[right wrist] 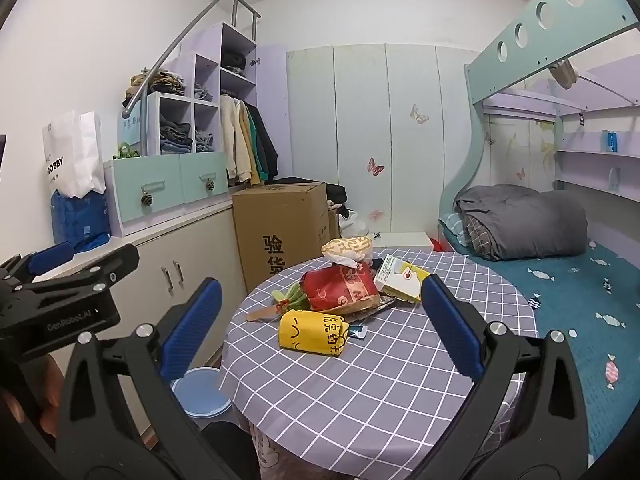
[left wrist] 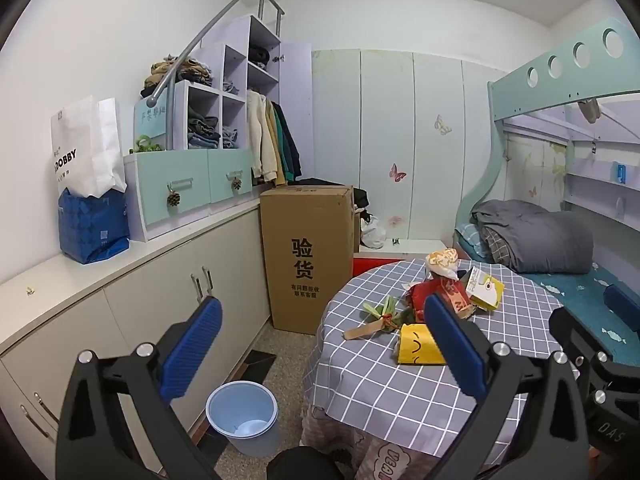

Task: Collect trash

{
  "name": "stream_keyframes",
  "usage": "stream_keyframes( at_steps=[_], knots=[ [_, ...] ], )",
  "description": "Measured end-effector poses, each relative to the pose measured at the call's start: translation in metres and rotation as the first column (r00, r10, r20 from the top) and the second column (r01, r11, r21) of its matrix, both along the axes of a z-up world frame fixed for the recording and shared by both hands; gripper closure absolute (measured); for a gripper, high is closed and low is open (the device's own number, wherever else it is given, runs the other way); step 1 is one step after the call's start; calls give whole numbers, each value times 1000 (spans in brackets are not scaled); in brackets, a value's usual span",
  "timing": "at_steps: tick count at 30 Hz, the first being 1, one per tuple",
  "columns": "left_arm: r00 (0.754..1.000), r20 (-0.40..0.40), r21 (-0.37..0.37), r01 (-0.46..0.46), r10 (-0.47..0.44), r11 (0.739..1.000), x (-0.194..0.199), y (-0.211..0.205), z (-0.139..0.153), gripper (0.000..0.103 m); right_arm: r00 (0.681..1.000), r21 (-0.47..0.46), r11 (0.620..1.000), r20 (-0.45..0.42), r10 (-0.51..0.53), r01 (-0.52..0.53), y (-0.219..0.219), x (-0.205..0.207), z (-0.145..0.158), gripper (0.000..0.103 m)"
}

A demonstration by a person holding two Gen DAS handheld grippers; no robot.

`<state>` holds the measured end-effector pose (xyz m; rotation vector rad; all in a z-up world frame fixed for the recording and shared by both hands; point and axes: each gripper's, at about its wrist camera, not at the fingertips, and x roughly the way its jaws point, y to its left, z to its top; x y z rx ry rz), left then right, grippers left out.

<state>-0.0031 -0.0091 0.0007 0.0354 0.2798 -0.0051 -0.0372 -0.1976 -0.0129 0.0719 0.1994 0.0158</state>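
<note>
Trash lies in a pile on the round table with a grey checked cloth (right wrist: 360, 380): a yellow carton (right wrist: 314, 330), a red paper bag (right wrist: 340, 286), a yellow-white box (right wrist: 400, 276), a crumpled wrapper (right wrist: 346, 250) and green scraps with a wooden stick (right wrist: 286, 300). The same pile shows in the left wrist view, with the yellow carton (left wrist: 420, 346). A light blue bin (left wrist: 242, 416) stands on the floor left of the table. My left gripper (left wrist: 324, 344) is open and empty, above the bin and table edge. My right gripper (right wrist: 320, 324) is open and empty, short of the pile.
A tall cardboard box (left wrist: 306, 256) stands behind the table. Beige cabinets (left wrist: 160, 300) with a counter run along the left wall. A bunk bed (right wrist: 560, 280) with a grey quilt lies right of the table. The other gripper's body (right wrist: 60, 304) shows at the left.
</note>
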Motion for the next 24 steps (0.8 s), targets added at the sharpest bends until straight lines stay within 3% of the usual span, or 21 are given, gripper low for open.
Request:
stream_keyframes(
  at_steps=[24],
  knots=[
    [1000, -1, 2, 1, -1, 1000, -1, -4, -2, 4, 1000, 9, 1000, -6, 12, -12, 4, 0, -4, 6]
  ],
)
